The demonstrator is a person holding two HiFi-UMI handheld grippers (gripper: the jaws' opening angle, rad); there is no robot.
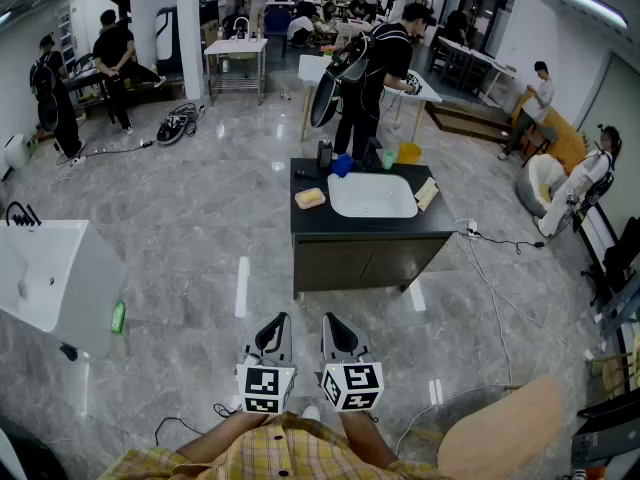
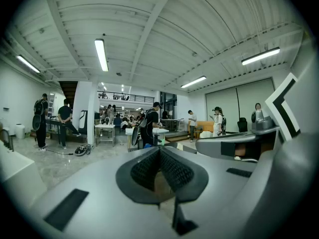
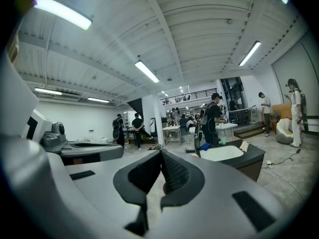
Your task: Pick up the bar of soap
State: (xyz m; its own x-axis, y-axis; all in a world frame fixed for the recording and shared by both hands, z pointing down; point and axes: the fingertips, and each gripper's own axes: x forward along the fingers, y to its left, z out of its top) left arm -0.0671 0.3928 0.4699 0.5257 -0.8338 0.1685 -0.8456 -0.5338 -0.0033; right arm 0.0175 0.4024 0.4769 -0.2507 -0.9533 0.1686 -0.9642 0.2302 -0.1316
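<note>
Floor of grey marbled tile, filling most of the head view. Counter, dark-topped cabinet, standing at centre frame with a white basin sunk into its top. Second white sink unit at the left edge, with a green bottle at its lower right side. Person in black standing just behind the counter, in the upper centre. Left gripper and right gripper, side by side at lower centre, well short of the counter and pointing toward it; each has its jaws pressed together at the tips, with nothing between them, as both gripper views show. Bar of soap, pale yellow, lying on the counter's left part, just left of the basin and well apart from both grippers. Lesser items along the counter's far edge: dark bottle, blue object, green cup, yellow cup. Pale flat item at the basin's right rim, kind not discernible.
</note>
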